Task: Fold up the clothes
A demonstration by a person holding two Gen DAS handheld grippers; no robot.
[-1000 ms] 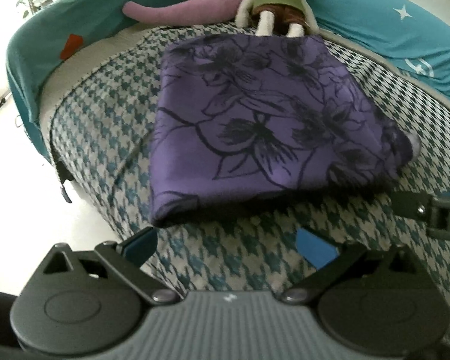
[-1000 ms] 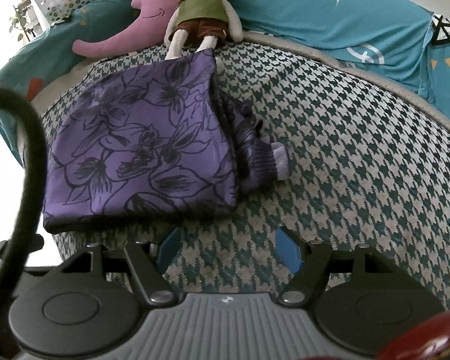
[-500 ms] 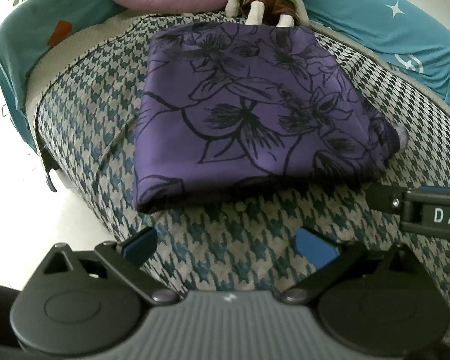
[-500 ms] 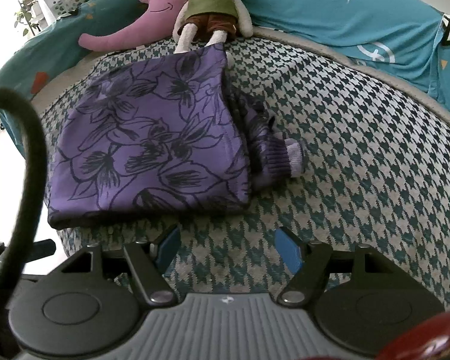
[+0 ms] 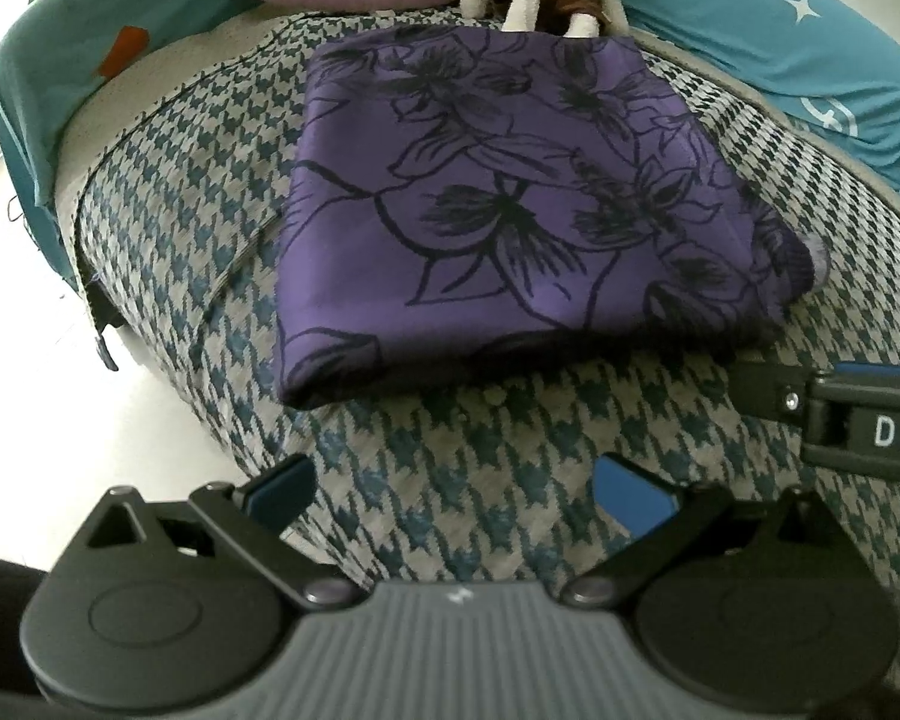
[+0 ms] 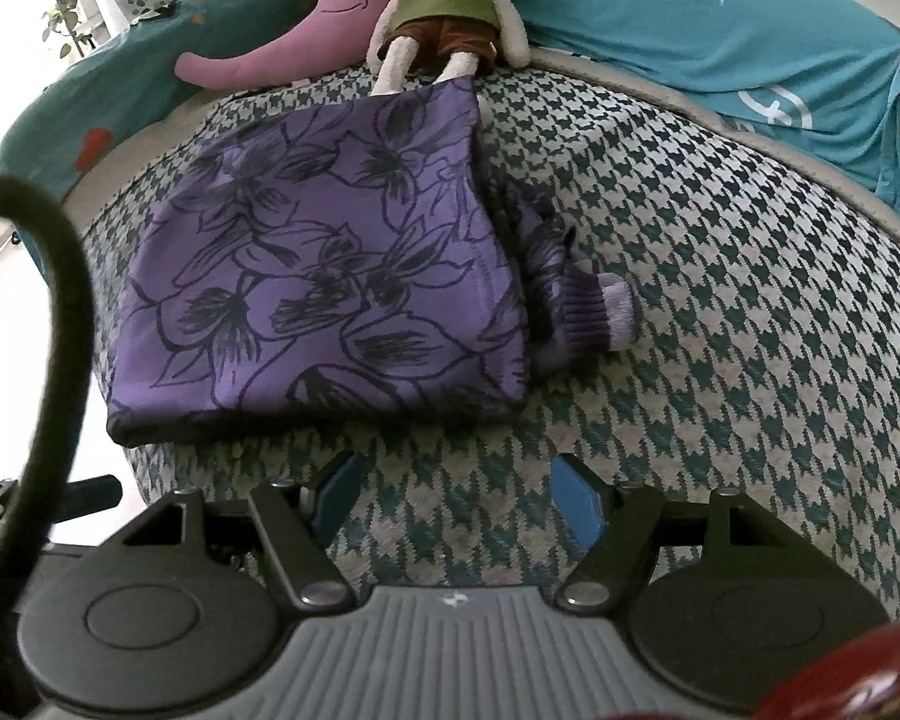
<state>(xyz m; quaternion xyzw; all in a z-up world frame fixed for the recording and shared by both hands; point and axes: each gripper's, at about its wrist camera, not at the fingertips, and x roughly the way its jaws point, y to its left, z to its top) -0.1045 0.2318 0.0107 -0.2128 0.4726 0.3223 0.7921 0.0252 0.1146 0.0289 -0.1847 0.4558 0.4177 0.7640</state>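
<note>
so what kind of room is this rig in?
Most likely a bedroom, perhaps a child's: a folded purple floral garment lies on a houndstooth bed cover, with a stuffed bunny and star-print teal bedding behind.

"DA" on right claw [image 5: 858, 414]

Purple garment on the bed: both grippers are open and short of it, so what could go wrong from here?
1. The ribbed cuff sticks out from under the purple garment; another fold may leave it hanging out.
2. The garment's near left corner lies close to the bed edge; dragging could pull it off.
3. Its far edge touches the stuffed toy, which may snag.
</note>
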